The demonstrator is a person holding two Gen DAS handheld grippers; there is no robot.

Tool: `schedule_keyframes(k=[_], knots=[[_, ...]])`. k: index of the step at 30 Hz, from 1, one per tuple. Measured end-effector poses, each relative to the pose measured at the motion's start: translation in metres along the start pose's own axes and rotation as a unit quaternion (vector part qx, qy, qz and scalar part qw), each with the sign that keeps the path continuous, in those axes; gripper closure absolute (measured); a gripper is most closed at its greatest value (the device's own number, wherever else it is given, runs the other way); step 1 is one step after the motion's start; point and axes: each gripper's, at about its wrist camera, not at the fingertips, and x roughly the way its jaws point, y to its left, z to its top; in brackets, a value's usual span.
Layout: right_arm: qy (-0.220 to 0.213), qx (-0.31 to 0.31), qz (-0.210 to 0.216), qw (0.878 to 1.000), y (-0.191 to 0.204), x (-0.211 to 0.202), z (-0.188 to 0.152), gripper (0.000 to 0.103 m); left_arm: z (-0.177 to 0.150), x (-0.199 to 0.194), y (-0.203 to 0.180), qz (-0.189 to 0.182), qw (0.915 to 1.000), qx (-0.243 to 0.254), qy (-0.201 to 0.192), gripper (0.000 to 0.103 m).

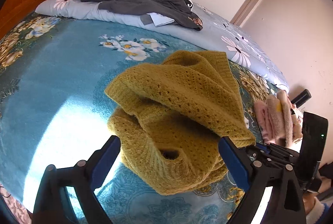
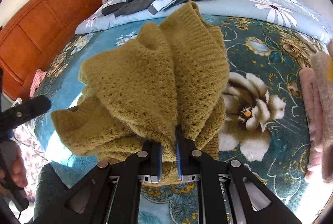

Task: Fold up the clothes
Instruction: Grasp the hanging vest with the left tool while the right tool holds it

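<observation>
A mustard-yellow knitted sweater (image 1: 170, 111) lies bunched on the blue floral bedspread (image 1: 62, 82). My left gripper (image 1: 169, 147) is open, its blue-padded fingers on either side of the sweater's near folded part, not gripping it. My right gripper (image 2: 169, 153) is shut on the sweater (image 2: 145, 82) and lifts one layer of it up and over the rest. The right gripper also shows at the right edge of the left wrist view (image 1: 256, 151), holding the sweater's raised corner.
A pile of dark grey and black clothes (image 1: 145, 1) lies on a grey daisy-print quilt (image 1: 229, 36) at the back. Folded pink fluffy garments (image 1: 276, 117) sit at the right. A wooden headboard (image 2: 41, 22) stands at the left. A white wall and door are behind the bed.
</observation>
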Motion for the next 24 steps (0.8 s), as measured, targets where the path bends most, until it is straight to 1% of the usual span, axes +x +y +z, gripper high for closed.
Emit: schedule_keyframes(k=[2, 4, 7, 10, 12, 15, 17, 19, 21, 23, 24], knots=[[0.0, -0.02, 0.012, 1.0, -0.002, -0.012, 0.0, 0.083, 0.002, 0.004, 0.003, -0.003, 1.0, -0.005, 0.006, 0.011], [0.001, -0.031, 0.021, 0.999, -0.008, -0.022, 0.0, 0.082, 0.004, 0.006, 0.006, -0.005, 0.9999, -0.009, 0.007, 0.011], [-0.007, -0.017, 0.049, 0.999, -0.021, -0.035, 0.005, 0.08, 0.007, 0.008, 0.01, -0.008, 0.9998, -0.015, 0.005, 0.011], [-0.035, 0.038, 0.079, 0.996, -0.043, -0.039, 0.012, 0.05, 0.012, 0.013, 0.014, -0.013, 0.9996, -0.026, 0.006, 0.011], [-0.036, 0.111, 0.112, 0.987, -0.061, -0.023, 0.015, 0.049, 0.014, 0.018, 0.017, -0.017, 0.9992, -0.035, 0.013, 0.012], [-0.031, 0.218, 0.155, 0.963, -0.08, 0.007, 0.015, 0.05, 0.011, 0.021, 0.016, -0.018, 0.9993, -0.026, 0.021, 0.016], [-0.029, 0.261, 0.16, 0.952, -0.085, 0.023, 0.017, 0.049, 0.008, 0.02, 0.016, -0.019, 0.9993, -0.022, 0.023, 0.019], [-0.022, 0.29, 0.166, 0.942, -0.087, 0.037, 0.021, 0.05, 0.01, 0.021, 0.019, -0.022, 0.9991, -0.025, 0.027, 0.021], [-0.014, 0.328, 0.177, 0.928, -0.091, 0.048, 0.024, 0.058, 0.015, 0.021, 0.02, -0.026, 0.999, -0.028, 0.024, 0.022], [-0.022, 0.354, 0.187, 0.916, -0.095, 0.049, 0.03, 0.078, 0.021, 0.018, 0.019, -0.037, 0.9987, -0.029, 0.017, 0.022], [-0.027, 0.367, 0.192, 0.91, -0.097, 0.049, 0.033, 0.084, 0.025, 0.016, 0.017, -0.047, 0.9984, -0.029, 0.015, 0.022]])
